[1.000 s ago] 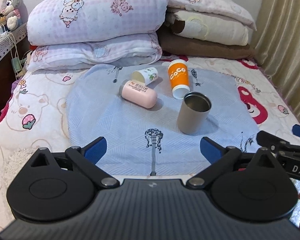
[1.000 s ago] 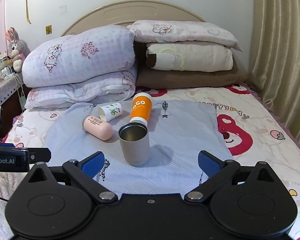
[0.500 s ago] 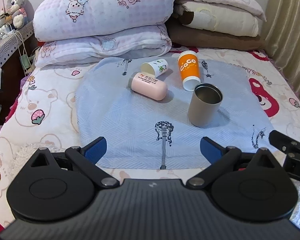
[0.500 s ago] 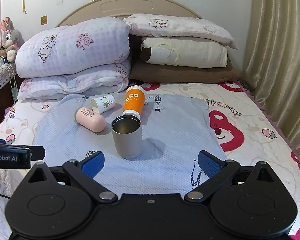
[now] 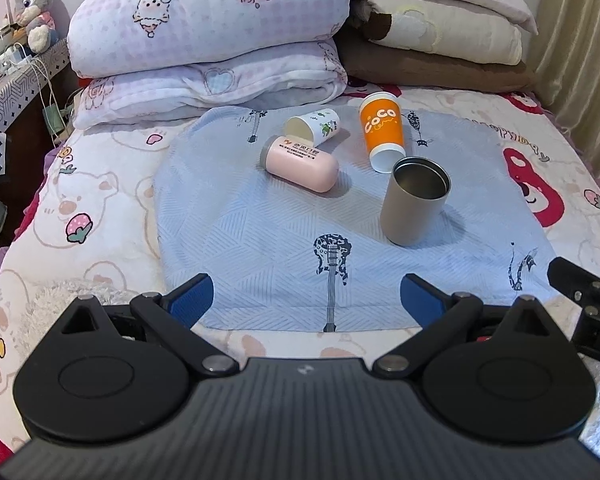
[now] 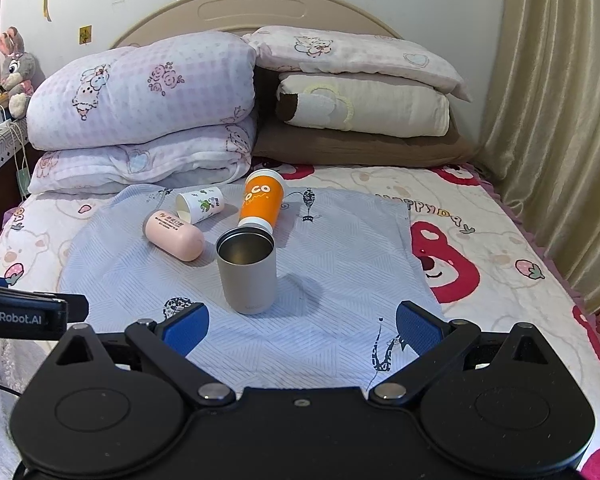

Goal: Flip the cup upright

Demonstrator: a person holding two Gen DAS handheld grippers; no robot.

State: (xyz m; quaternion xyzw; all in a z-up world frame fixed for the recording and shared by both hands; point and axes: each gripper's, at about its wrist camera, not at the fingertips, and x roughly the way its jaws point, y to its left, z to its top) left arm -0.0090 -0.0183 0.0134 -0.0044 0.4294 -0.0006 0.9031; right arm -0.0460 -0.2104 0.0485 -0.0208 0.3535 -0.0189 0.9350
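Observation:
A grey metal cup (image 5: 414,200) (image 6: 247,270) stands upright, mouth up, on a blue cloth (image 5: 260,240) (image 6: 340,280). Behind it an orange paper cup (image 5: 381,130) (image 6: 260,202) lies on its side. A pink cup (image 5: 300,163) (image 6: 174,235) and a small white paper cup (image 5: 312,129) (image 6: 200,205) also lie on their sides. My left gripper (image 5: 306,300) is open and empty, short of the cloth's near edge. My right gripper (image 6: 300,330) is open and empty, just in front of the grey cup.
Folded quilts (image 6: 140,120) and stacked pillows (image 6: 360,100) fill the head of the bed. A curtain (image 6: 560,120) hangs at the right. A side table with a plush rabbit (image 6: 16,68) stands at the left. The other gripper shows at each view's edge.
Both grippers have drawn back and risen a little from the cups; the cups look farther off. The cups have not moved. Both grippers stay open.

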